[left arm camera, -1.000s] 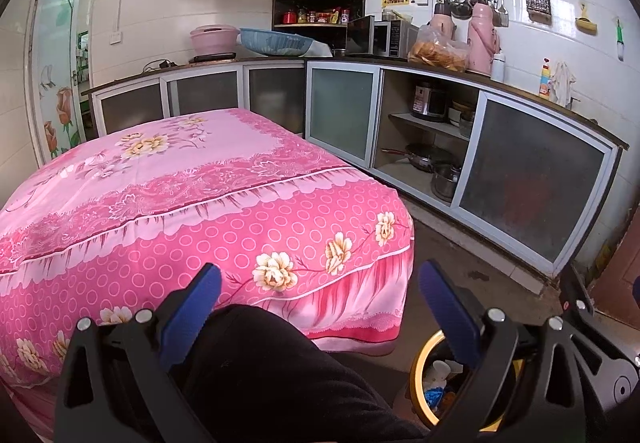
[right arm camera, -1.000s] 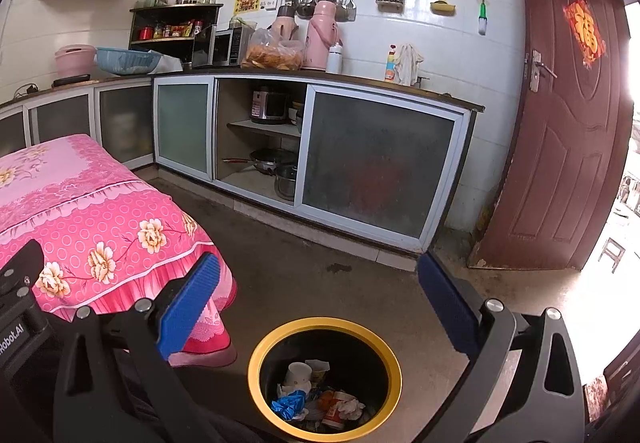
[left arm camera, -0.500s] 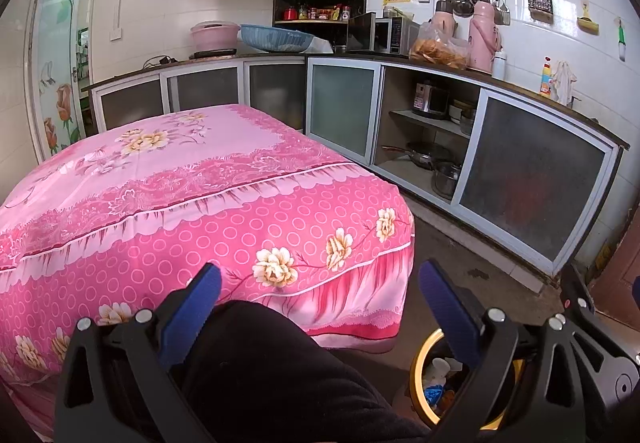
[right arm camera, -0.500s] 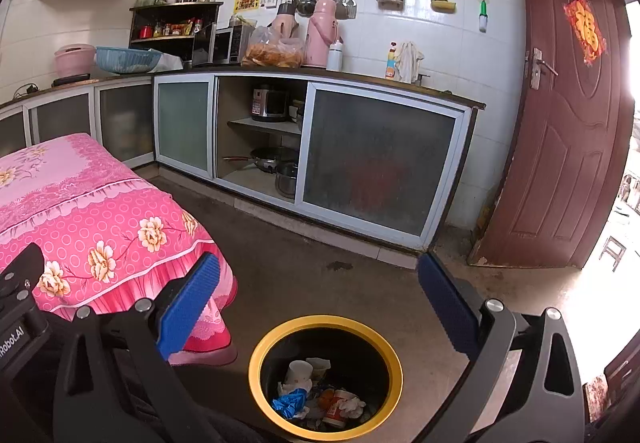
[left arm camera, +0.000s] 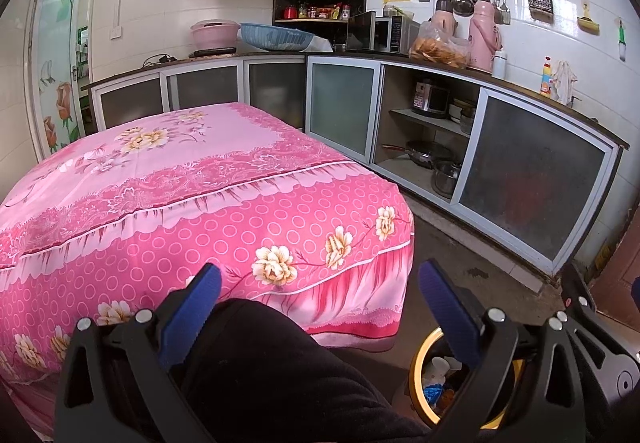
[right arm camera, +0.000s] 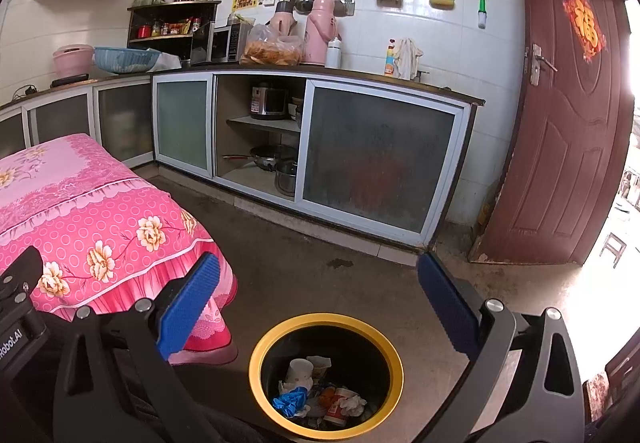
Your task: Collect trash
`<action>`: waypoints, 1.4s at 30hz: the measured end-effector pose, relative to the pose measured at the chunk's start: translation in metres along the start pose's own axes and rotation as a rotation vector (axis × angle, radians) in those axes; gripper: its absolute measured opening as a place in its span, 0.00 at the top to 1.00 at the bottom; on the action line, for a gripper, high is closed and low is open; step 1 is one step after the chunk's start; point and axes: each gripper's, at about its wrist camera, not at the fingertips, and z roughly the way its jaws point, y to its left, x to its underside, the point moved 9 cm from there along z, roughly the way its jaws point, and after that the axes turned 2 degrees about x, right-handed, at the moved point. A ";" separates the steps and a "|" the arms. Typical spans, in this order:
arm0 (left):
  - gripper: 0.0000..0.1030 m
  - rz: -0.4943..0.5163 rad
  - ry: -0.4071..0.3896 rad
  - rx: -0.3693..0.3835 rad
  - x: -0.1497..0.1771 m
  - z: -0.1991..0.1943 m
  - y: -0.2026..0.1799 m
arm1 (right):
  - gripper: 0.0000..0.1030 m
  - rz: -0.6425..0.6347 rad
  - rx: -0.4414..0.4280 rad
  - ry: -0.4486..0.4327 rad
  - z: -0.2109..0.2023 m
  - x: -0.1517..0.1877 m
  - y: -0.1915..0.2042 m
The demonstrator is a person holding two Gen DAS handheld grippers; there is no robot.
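Observation:
A black trash bin with a yellow rim (right arm camera: pixel 394 359) stands on the floor below my right gripper (right arm camera: pixel 318 279). It holds paper cups (right arm camera: pixel 300 371), a blue wrapper (right arm camera: pixel 290 401) and other crumpled trash. My right gripper is open and empty above it. My left gripper (left arm camera: pixel 320 283) is open and empty, facing the table with the pink floral cloth (left arm camera: pixel 180 179). The bin also shows in the left wrist view (left arm camera: pixel 418 371), partly hidden by the right finger (left arm camera: pixel 448 307). No trash shows on the tablecloth.
The person's dark-clothed leg (left arm camera: pixel 280 371) fills the bottom of the left wrist view. Kitchen cabinets (right arm camera: pixel 376 159) with an open shelf of pots (right arm camera: pixel 276 159) run along the wall. A brown door (right arm camera: pixel 568 115) stands open at the right. Concrete floor (right arm camera: pixel 304 247) lies between table and cabinets.
Both views have shifted slightly, with the bin a little fuller in the right wrist view. Both grippers stay open and empty.

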 end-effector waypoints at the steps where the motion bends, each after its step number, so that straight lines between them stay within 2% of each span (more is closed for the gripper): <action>1: 0.08 0.001 -0.001 0.001 0.000 0.000 0.000 | 0.08 0.000 0.000 0.000 0.000 0.000 0.000; 42: 0.08 0.000 0.006 0.013 0.003 0.002 -0.003 | 0.08 0.005 -0.002 0.009 -0.002 0.001 -0.004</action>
